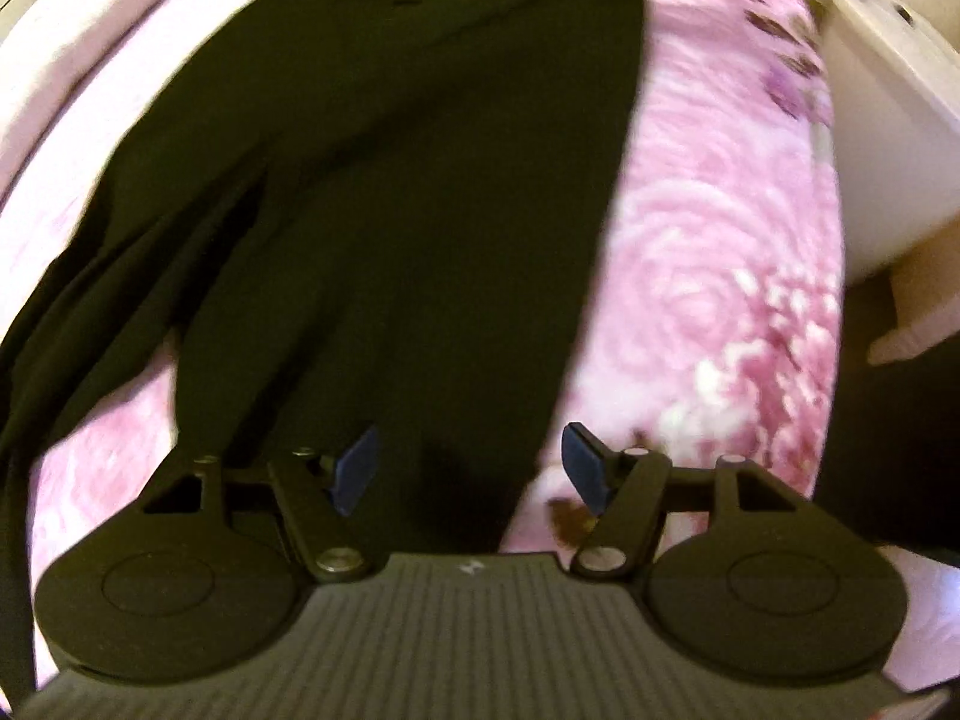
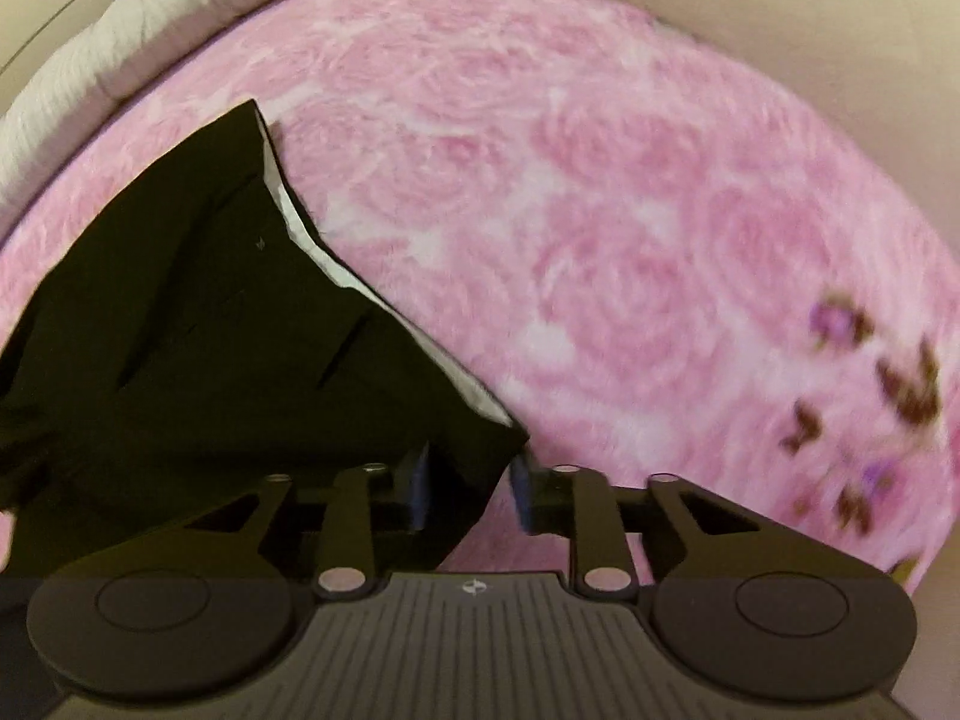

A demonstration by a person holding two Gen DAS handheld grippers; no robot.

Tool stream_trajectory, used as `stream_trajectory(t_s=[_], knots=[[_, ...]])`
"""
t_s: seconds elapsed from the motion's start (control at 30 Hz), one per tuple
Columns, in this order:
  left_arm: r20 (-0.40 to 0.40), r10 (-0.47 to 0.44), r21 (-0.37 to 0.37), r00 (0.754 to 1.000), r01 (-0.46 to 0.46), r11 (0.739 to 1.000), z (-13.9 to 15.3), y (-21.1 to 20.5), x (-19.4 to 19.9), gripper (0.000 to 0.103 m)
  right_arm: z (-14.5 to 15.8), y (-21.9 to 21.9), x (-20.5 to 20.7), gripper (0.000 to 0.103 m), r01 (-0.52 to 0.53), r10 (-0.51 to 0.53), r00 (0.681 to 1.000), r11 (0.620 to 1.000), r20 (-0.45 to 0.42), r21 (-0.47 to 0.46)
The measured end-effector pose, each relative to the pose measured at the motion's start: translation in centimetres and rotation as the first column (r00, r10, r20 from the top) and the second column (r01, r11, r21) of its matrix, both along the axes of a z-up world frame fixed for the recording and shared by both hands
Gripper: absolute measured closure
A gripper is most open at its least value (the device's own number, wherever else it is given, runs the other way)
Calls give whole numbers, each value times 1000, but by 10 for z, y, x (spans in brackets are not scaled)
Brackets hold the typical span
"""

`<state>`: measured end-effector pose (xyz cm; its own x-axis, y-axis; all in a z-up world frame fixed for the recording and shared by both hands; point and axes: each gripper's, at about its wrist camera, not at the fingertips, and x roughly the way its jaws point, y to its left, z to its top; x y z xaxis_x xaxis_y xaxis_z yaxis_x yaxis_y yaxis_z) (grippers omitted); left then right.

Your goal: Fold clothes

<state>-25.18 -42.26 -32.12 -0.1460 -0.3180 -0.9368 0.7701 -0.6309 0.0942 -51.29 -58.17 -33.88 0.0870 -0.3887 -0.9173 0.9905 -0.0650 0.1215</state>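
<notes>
Black garment (image 1: pixel 384 192), looks like trousers, lies spread lengthwise on the bed's pink rose blanket (image 1: pixel 720 276). Waistband end with white lining (image 2: pixel 312 240) shows only in the right wrist view.

Left hand-held gripper (image 1: pixel 468 468): fingers wide apart, hovering over the near hem end of the garment, right pad (image 1: pixel 585 462) just at the cloth's edge, nothing held. Right hand-held gripper (image 2: pixel 468 486): fingers part-way apart with the garment's corner (image 2: pixel 474 456) sitting between them; can't tell if the pads actually pinch it, the gap looks too wide for a firm grip.

Step, as I judge it: early, getting both ends gripped before the first fold. Garment is flat but has wrinkles on the left side. Next move needs both grippers closing on the cloth edges, then lifting one end over onto the other, keeping the edges aligned.

View differences: left view shows the full length of the garment, a bunched fold (image 1: pixel 90 312) at far left, and white furniture (image 1: pixel 888 120) beside the bed. Right view shows a white pillow (image 2: pixel 90 66) at the bed's far edge and a belt loop (image 2: pixel 342 354). Both frames are motion-blurred.
</notes>
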Motion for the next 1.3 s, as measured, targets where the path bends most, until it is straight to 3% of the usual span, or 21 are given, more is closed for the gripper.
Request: stream_trajectory(t_s=[0.03, 0.13, 0.23, 0.33, 0.47, 0.6, 0.73, 0.83, 0.93, 1.0, 1.03, 1.07, 1.1, 1.17, 1.23, 1.3], knots=[[1, 41, -10, 999, -41, 999, 4, -3, 12, 38, 4, -1, 3, 69, -9, 9, 1000, 1000, -27, -15], [22, 169, -59, 985, -168, 984, 14, -14, 59, 36, 24, -4, 15, 67, -30, 19, 989, 997, -144, -73], [47, 280, -116, 959, -273, 955, 23, -25, 120, 35, 35, -6, 50, 66, -100, 83, 985, 990, -154, -102], [100, 341, -181, 935, -320, 930, 23, -33, 189, 34, 47, -7, 85, 63, -171, 149, 975, 977, -163, -129], [208, 323, -224, 923, -277, 935, -3, -44, 273, 36, 59, -5, 137, 59, -265, 238, 956, 952, -174, -154], [324, 212, -207, 922, -150, 967, -41, -50, 339, 45, 55, 11, 210, 58, -349, 324, 929, 928, -181, -131], [417, 104, -190, 903, -25, 981, -69, -40, 394, 57, 40, 33, 296, 58, -498, 474, 859, 862, -196, -94], [456, 26, -196, 889, 72, 978, -82, -30, 422, 55, 24, 47, 363, 57, -630, 604, 767, 772, -215, -80], [450, -28, -217, 892, 140, 966, -82, -31, 432, 49, 7, 59, 426, 51, -758, 725, 644, 648, -244, -73], [447, -49, -231, 893, 168, 958, -81, -35, 438, 54, -4, 63, 458, 51, -821, 786, 562, 567, -259, -61], [445, -39, -238, 895, 160, 958, -81, -40, 441, 65, -9, 65, 473, 50, -853, 813, 513, 520, -276, -55], [445, -28, -237, 895, 148, 960, -82, -43, 445, 76, -15, 67, 486, 50, -884, 835, 456, 465, -308, -47], [448, -20, -231, 894, 138, 963, -84, -46, 448, 79, -21, 70, 500, 50, -912, 853, 396, 409, -341, -37], [455, -13, -220, 890, 126, 967, -87, -50, 454, 100, -31, 79, 518, 50, -958, 869, 267, 288, -416, -12], [457, -21, -213, 889, 132, 968, -85, -51, 456, 102, -43, 87, 534, 52, -988, 860, 111, 151, -498, 40], [429, 20, -250, 903, 97, 963, -66, -50, 464, 102, -48, 91, 536, 52, -995, 850, 23, 69, -526, 69]])
